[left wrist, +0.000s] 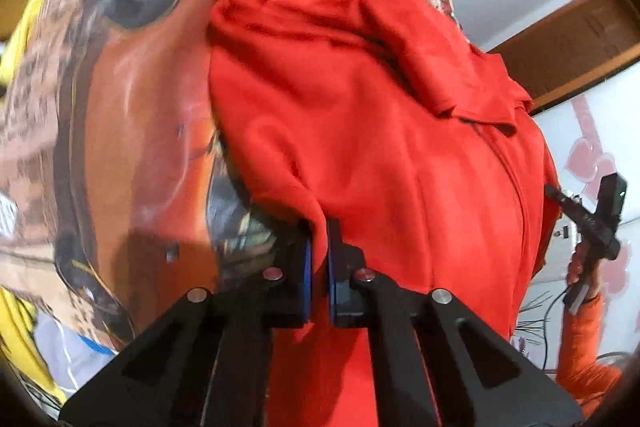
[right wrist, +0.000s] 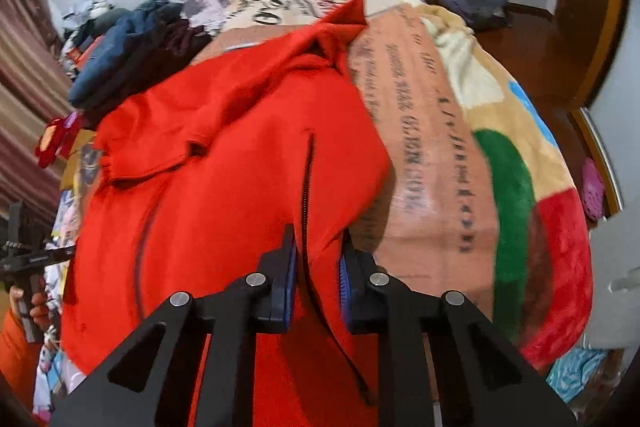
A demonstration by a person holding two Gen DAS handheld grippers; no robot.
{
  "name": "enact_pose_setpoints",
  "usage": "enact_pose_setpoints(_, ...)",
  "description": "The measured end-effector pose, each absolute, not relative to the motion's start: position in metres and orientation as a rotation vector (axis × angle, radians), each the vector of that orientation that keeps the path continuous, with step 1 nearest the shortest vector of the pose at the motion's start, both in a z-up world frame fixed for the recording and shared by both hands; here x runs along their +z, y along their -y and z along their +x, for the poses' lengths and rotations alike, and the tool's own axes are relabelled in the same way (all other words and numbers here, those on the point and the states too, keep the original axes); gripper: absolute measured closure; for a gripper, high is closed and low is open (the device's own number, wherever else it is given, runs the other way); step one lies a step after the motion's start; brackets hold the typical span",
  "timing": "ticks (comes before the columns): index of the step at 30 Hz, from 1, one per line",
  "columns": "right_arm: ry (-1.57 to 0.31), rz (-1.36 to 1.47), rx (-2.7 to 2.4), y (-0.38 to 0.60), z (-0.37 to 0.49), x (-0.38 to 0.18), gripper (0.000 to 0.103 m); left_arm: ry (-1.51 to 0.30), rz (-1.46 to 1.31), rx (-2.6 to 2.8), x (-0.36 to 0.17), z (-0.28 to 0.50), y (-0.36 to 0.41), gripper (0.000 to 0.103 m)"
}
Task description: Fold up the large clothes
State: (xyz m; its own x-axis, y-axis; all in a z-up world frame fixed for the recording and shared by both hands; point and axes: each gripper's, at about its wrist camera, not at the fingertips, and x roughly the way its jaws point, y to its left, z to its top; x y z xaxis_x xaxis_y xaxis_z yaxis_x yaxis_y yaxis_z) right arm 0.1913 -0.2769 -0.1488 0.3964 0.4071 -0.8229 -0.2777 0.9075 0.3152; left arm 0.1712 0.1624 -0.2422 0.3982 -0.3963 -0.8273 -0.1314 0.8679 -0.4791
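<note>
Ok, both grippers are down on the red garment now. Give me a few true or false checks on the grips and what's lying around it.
1. The left gripper is shut on the red garment. True.
2. The right gripper holds the printed blanket. False: red cloth sits between its jaws, with the black zipper running in.
3. The red garment lies spread on the printed blanket. True.
4. The zipper is white. False: it is black.
5. A pile of dark clothes lies beyond the red garment. True.
</note>
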Motion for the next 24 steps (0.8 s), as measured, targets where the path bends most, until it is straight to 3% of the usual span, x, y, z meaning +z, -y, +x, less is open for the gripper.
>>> enact_pose_setpoints(7, -0.950, 0.110, 0.517, 0.257, 0.208, -0.098, 0.092, -0.941, -0.526, -0.153, -0.169, 0.203, -0.184, 0.099)
enact_pose_setpoints(12, -0.890, 0.102, 0.467, 0.250, 0.242, -0.092, 0.092, -0.870, -0.463, -0.039, -0.154, 0.222, -0.203, 0.099)
enact_pose_setpoints(18, -0.977, 0.086, 0.366, 0.248, 0.282, -0.139, 0.091, -0.997, -0.416, 0.067, -0.208, 0.262, -0.215, 0.096)
enact_pose_setpoints(22, -1.005, 0.056, 0.365, 0.247, 0.282, -0.155, 0.085, -1.103, -0.377, 0.077, -0.245, 0.273, -0.208, 0.095)
enact_pose_setpoints(24, -1.006, 0.060, 0.369, 0.252, 0.280, -0.150, 0.082, -1.134, -0.367, 0.071, -0.252, 0.271, -0.205, 0.085)
